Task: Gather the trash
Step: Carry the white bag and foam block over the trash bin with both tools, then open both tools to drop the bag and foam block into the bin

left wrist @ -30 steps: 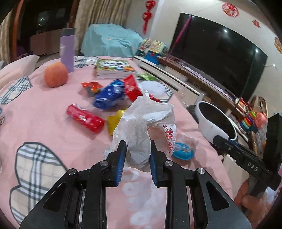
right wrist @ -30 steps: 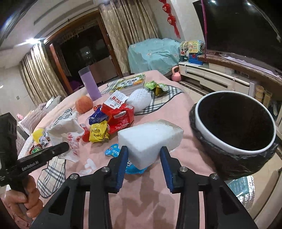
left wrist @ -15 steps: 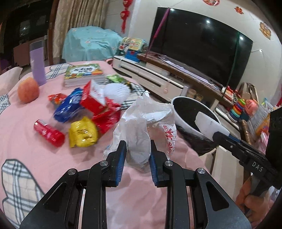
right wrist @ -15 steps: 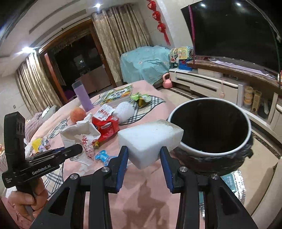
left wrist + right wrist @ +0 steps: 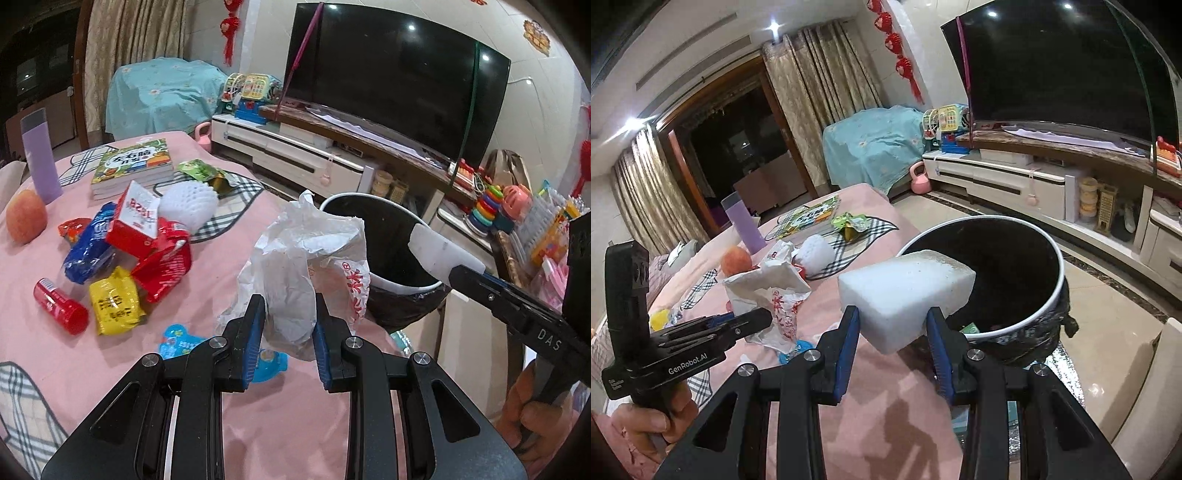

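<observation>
We work at a pink-covered table (image 5: 229, 280) in a living room, with a television (image 5: 391, 81) on the far wall and a bin (image 5: 1058, 280) standing on the floor just off the table's right edge.

Nearest in the left wrist view, the left gripper (image 5: 289, 317) is clenched on a crumpled paper bag (image 5: 295, 266), which rises upright between its pads clear of the cloth. In the right wrist view, the right gripper (image 5: 892, 325) is clamped on a white foam block (image 5: 905, 291). The block's long axis runs from near left to far right, and its far end already overlaps the bin's near rim.

The relation that governs the next move is the bin's bearing from each load. We judge the right gripper the nearer: its block sits at the rim, so a short advance toward the far right should bring it over the opening. The bag lies left of the bin, and the rim shows just behind its right side in the left wrist view, so it needs a longer travel rightward.

Farther left on the table, trash not yet collected includes a yellow packet (image 5: 114, 302), red wrappers (image 5: 162, 266), a blue wrapper (image 5: 88, 254) and a red tube (image 5: 59, 306). Beyond these lie a peach (image 5: 26, 218), a purple bottle (image 5: 38, 158) and books (image 5: 133, 166), which we judge are not trash.
</observation>
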`<state>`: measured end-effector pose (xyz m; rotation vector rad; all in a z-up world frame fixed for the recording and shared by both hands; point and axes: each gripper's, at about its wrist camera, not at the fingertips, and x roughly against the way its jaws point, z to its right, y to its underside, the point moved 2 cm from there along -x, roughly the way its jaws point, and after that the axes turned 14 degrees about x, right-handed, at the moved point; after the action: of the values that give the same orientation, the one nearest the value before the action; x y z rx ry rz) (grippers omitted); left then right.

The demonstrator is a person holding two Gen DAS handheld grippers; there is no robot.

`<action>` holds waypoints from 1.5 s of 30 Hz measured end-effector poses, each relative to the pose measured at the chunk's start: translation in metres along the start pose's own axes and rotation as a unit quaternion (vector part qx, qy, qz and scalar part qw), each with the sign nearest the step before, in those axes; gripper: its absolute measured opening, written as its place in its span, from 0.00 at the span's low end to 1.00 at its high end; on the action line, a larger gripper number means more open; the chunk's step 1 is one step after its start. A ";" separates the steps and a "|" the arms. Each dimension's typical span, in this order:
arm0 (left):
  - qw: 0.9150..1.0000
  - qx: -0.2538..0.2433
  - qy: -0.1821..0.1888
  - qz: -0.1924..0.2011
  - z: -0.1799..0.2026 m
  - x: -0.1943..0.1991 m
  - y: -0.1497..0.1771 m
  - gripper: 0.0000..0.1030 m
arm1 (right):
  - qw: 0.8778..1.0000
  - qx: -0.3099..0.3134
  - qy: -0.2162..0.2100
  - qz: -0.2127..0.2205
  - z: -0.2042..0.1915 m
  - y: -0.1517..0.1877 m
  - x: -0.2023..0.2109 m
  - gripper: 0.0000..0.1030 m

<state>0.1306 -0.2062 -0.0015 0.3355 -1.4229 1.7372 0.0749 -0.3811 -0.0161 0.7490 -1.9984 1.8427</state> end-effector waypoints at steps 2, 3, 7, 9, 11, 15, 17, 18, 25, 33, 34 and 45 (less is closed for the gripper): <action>1.000 -0.005 0.000 -0.003 0.004 -0.004 0.000 0.23 | 1.000 -0.002 0.001 0.000 0.004 0.002 0.002 0.37; 1.000 -0.006 0.000 -0.004 0.005 -0.005 0.000 0.23 | 1.000 -0.003 0.001 0.000 0.006 0.002 0.001 0.37; 1.000 -0.016 0.002 -0.009 0.013 -0.013 -0.002 0.23 | 1.000 -0.008 0.003 -0.002 0.013 0.003 0.001 0.37; 1.000 -0.023 0.003 -0.011 0.020 -0.017 -0.004 0.23 | 1.000 -0.010 0.004 -0.002 0.017 0.003 0.001 0.37; 0.999 -0.031 0.005 -0.015 0.025 -0.022 -0.006 0.23 | 1.000 -0.011 0.005 -0.002 0.021 0.001 0.001 0.37; 0.999 -0.042 0.008 -0.018 0.036 -0.030 -0.011 0.23 | 1.000 -0.012 0.007 -0.003 0.028 -0.002 -0.001 0.37; 0.999 -0.049 0.010 -0.018 0.043 -0.034 -0.014 0.23 | 1.000 -0.014 0.006 -0.004 0.031 -0.002 -0.001 0.37; 0.998 -0.052 0.010 -0.019 0.046 -0.036 -0.016 0.23 | 1.000 -0.015 0.005 -0.005 0.034 -0.003 -0.003 0.37; 0.997 -0.071 0.008 -0.032 0.063 -0.056 -0.026 0.23 | 1.000 -0.025 -0.003 -0.014 0.051 -0.008 -0.011 0.37; 0.995 -0.094 0.007 -0.042 0.081 -0.072 -0.034 0.23 | 0.999 -0.033 0.000 -0.026 0.064 -0.009 -0.018 0.37; 0.994 -0.097 0.007 -0.045 0.083 -0.075 -0.036 0.23 | 0.999 -0.036 -0.001 -0.027 0.067 -0.009 -0.019 0.37; 0.989 -0.123 -0.002 -0.077 0.098 -0.103 -0.046 0.24 | 0.998 -0.052 -0.006 -0.045 0.087 -0.016 -0.031 0.37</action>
<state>0.1987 -0.3396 -0.0076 0.3054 -1.5523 1.4196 0.1195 -0.4626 -0.0308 0.8075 -2.0155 1.6737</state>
